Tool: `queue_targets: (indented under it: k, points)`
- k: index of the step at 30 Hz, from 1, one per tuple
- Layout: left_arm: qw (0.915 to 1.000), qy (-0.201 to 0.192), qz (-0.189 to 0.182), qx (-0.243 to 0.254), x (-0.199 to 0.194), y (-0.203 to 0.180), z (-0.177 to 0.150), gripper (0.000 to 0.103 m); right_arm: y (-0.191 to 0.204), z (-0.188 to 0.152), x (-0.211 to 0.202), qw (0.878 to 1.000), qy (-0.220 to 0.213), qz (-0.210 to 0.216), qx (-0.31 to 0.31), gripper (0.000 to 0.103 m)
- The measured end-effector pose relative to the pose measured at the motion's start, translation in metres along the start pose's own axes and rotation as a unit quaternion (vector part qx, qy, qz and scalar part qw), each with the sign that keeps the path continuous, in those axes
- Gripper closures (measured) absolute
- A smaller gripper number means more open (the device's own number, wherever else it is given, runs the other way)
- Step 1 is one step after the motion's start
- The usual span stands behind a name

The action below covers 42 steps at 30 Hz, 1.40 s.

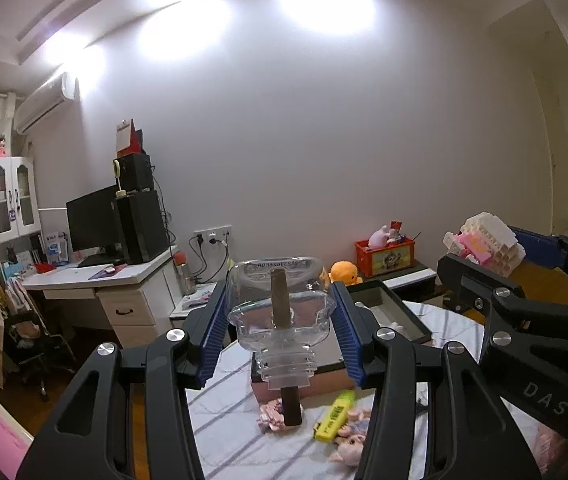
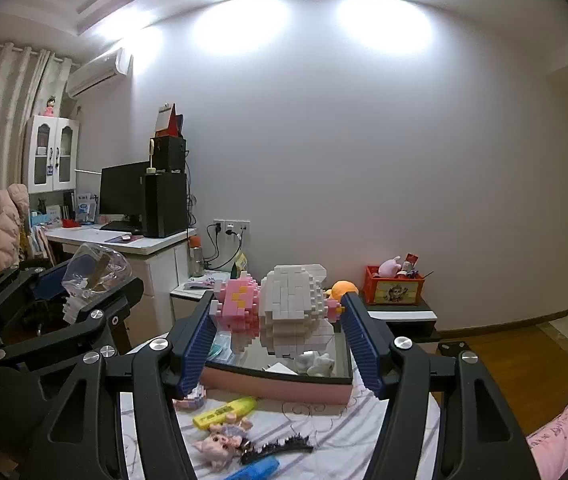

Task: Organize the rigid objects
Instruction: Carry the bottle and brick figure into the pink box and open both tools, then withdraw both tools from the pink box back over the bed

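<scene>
My left gripper (image 1: pixel 280 322) is shut on a clear glass bottle (image 1: pixel 280 320) with a brown stick inside, held above the table; it also shows in the right wrist view (image 2: pixel 94 276). My right gripper (image 2: pixel 278 322) is shut on a pink and white block figure (image 2: pixel 284 312), held over a pink box (image 2: pixel 280 386) with a dark interior. The block figure shows at the right of the left wrist view (image 1: pixel 487 242). Small white figurines (image 2: pixel 315 362) lie inside the box.
On the striped tablecloth (image 2: pixel 323 428) lie a yellow highlighter (image 2: pixel 224 412), a pig doll (image 2: pixel 224 440), a black comb (image 2: pixel 276 448), a blue item (image 2: pixel 256 470) and a pink block piece (image 2: pixel 192 398). A red toy crate (image 2: pixel 393 288) and an orange plush (image 2: pixel 343 288) sit behind. A desk (image 2: pixel 124 240) stands left.
</scene>
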<state>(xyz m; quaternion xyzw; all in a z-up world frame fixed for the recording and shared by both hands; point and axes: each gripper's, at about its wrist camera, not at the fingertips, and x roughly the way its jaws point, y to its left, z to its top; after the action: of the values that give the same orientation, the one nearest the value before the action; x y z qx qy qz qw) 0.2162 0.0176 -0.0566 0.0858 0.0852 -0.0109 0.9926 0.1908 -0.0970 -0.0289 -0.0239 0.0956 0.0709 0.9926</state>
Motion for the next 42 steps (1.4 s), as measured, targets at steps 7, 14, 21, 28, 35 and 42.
queue_targets:
  k: [7, 14, 21, 28, 35, 42]
  points:
    - [0.9988, 0.039, -0.021, 0.022, 0.076, -0.008, 0.003, 0.052, -0.011, 0.0, 0.063, 0.999, 0.031, -0.006, -0.006, 0.04]
    - [0.9941, 0.096, -0.035, 0.039, 0.165, -0.019, -0.011, 0.052, -0.021, -0.013, 0.145, 0.996, 0.091, -0.015, -0.022, 0.04]
    - [0.9774, 0.193, -0.069, 0.05, 0.238, -0.043, -0.05, 0.052, -0.036, -0.054, 0.212, 0.984, 0.175, -0.027, -0.03, 0.04]
    - [0.9678, 0.229, -0.075, 0.073, 0.263, -0.064, -0.07, 0.052, -0.045, -0.087, 0.24, 0.971, 0.231, -0.039, -0.037, 0.04]
    - [0.9676, 0.234, -0.053, 0.078, 0.272, -0.059, -0.077, 0.04, -0.05, -0.094, 0.246, 0.969, 0.243, -0.04, -0.036, 0.039]
    - [0.9786, 0.197, -0.037, 0.046, 0.24, -0.034, -0.05, 0.013, -0.051, -0.072, 0.224, 0.977, 0.208, -0.046, -0.023, 0.022]
